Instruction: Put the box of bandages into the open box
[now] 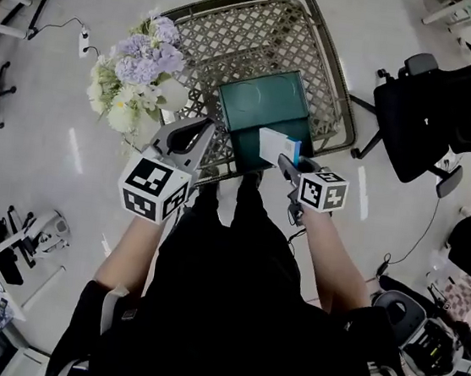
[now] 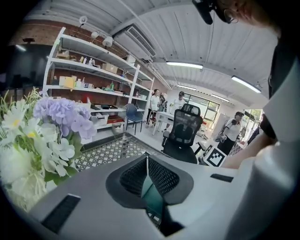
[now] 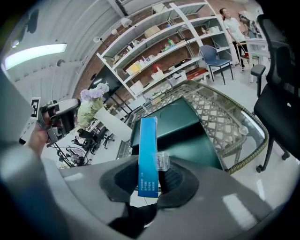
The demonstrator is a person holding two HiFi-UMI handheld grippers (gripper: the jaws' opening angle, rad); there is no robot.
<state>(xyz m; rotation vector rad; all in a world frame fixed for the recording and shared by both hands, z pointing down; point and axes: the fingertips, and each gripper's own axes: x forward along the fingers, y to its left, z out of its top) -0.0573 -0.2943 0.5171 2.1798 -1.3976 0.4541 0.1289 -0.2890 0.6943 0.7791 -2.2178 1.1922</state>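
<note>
The box of bandages [image 1: 276, 145], white with a blue side, is clamped upright in my right gripper [image 1: 288, 160], just above the near edge of the open box [image 1: 261, 108], a dark green box on the wicker table. In the right gripper view the bandage box [image 3: 148, 140] stands on end between the jaws of the right gripper [image 3: 152, 164], with the open box [image 3: 176, 123] right behind it. My left gripper [image 1: 203, 130] hovers at the table's near left edge, left of the green box. Its jaws meet at the tips in the left gripper view [image 2: 147, 161], with nothing between them.
A bunch of purple and white flowers [image 1: 138, 76] stands at the table's left corner, close to the left gripper. The wicker table [image 1: 320, 57] has a raised rim. A black office chair [image 1: 436, 114] stands to the right. Shelves and people are far off.
</note>
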